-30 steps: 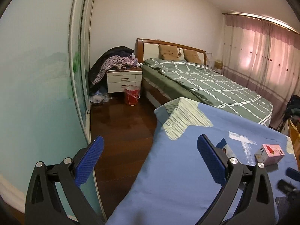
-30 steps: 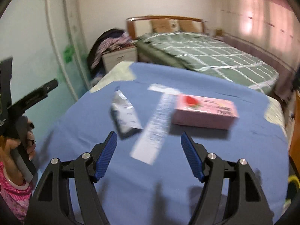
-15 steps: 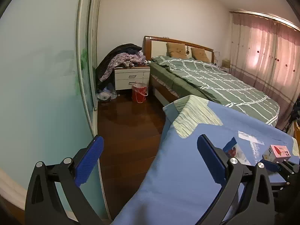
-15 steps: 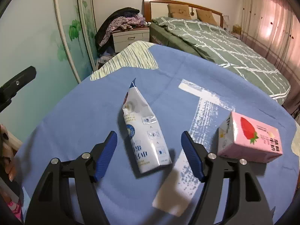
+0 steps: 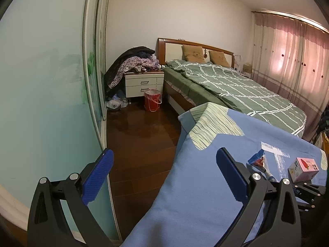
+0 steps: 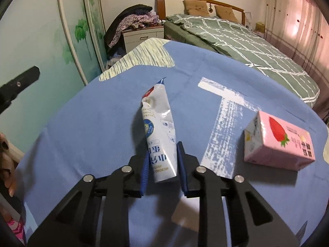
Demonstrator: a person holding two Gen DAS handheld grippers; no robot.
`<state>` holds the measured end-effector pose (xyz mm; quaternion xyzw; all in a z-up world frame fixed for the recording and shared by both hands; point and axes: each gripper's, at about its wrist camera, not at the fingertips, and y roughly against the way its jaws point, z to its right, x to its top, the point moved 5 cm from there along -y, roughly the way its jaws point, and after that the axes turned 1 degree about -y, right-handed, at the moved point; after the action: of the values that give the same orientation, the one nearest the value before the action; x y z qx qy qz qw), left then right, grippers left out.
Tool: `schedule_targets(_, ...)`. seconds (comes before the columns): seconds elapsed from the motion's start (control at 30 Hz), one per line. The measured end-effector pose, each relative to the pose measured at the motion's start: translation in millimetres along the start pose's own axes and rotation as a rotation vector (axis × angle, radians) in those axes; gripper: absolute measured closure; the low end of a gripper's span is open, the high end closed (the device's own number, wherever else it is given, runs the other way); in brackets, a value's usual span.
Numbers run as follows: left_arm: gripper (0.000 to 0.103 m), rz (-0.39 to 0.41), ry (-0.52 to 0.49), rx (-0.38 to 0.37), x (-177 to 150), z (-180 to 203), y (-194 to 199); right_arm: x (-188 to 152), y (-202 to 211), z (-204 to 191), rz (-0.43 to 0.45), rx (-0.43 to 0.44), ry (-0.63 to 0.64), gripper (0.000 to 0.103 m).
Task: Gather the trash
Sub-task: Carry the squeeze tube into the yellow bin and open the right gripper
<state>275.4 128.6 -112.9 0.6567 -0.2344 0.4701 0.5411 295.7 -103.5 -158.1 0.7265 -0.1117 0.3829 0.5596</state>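
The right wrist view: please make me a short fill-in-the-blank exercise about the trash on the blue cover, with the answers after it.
1. The right gripper is closing on the white ____.
2. The pink carton shows a red ____.
3. The carton lies to the ____ of the pouch in this view.
4. The left gripper has ____ between its fingers.

Answers: pouch; strawberry; right; nothing

The right tool is seen closing on a white pouch, whose near end is caught between the blue pads. The pouch is laid on a table covered by a blue cloth. A pink carton is set to its right, apart from it. A green bed is seen behind.
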Motion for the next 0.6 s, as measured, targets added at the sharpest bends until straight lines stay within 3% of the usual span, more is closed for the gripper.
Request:
schedule_targets(0.33,0.005,-0.002,-0.012,-0.012,-2,5,3,-24,82,30,0.133,-0.012,-0.097,0.08)
schedule_targets(0.47,0.005,0.0,-0.018,-0.013,-3,7,4,-52,125,69,0.211,-0.07,-0.216,0.08)
schedule_targets(0.6,0.005,0.001,-0.024,-0.022,-4,8,5,-88,164,121,0.273,-0.204,-0.357,0.08)
